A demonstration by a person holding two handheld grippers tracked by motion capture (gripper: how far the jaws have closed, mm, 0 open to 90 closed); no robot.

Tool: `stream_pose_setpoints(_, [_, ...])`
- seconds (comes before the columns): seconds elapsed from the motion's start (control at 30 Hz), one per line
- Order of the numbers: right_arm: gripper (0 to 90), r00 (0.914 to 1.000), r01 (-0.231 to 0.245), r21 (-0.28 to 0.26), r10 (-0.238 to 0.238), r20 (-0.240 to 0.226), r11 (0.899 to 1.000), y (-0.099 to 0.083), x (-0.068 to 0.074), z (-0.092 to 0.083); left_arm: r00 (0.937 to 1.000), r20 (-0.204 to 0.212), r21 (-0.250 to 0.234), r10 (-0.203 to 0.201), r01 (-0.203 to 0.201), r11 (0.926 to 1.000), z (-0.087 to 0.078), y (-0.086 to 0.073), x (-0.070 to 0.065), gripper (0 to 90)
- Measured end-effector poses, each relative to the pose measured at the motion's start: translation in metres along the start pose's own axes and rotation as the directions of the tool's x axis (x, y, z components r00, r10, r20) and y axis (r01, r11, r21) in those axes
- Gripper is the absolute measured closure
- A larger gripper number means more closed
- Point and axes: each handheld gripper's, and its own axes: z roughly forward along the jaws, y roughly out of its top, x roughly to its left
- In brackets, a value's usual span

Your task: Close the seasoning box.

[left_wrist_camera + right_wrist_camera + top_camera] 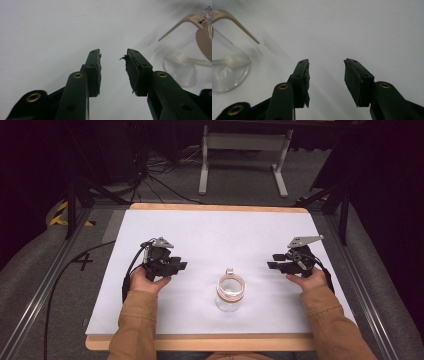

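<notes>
Jar: a clear glass jar (230, 292) stands upright on the white tabletop (210, 235), near the front edge, between my two grippers and a little closer to me than both.
Jar top: a beige ring goes around its mouth, and a small clear clasp (229, 271) sits on the far side of the rim.
Jar contents: in the left gripper view I see through the glass (181, 67) a pale, blurred stick shape; I cannot tell if it is inside or is a reflection.
Beige wire arm: a thin curved arm (176, 26) sticks out from the ring; in the right gripper view it (235, 21) points down toward the tabletop.
Left gripper: my left gripper (176, 265) is left of the jar, well apart from it; its jaws are spread with nothing between them.
Right gripper: my right gripper (274, 261) is right of the jar, also apart; its jaws stand wide and hold nothing.
Cut off: both gripper views cut the jar at the frame edge.
Pads: the left gripper's pad (131, 71) looks torn and frayed at its edge.
</notes>
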Motion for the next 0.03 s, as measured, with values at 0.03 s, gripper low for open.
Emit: stream_pose_setpoints(0.03, [53.7, 1.0, 0.0, 0.001, 0.0, -0.003, 1.0, -0.0002, 0.0003, 0.0005, 1.0, 0.0, -0.013, -0.001, 0.001, 0.9999, -0.0001, -0.0003, -0.0005, 63.5])
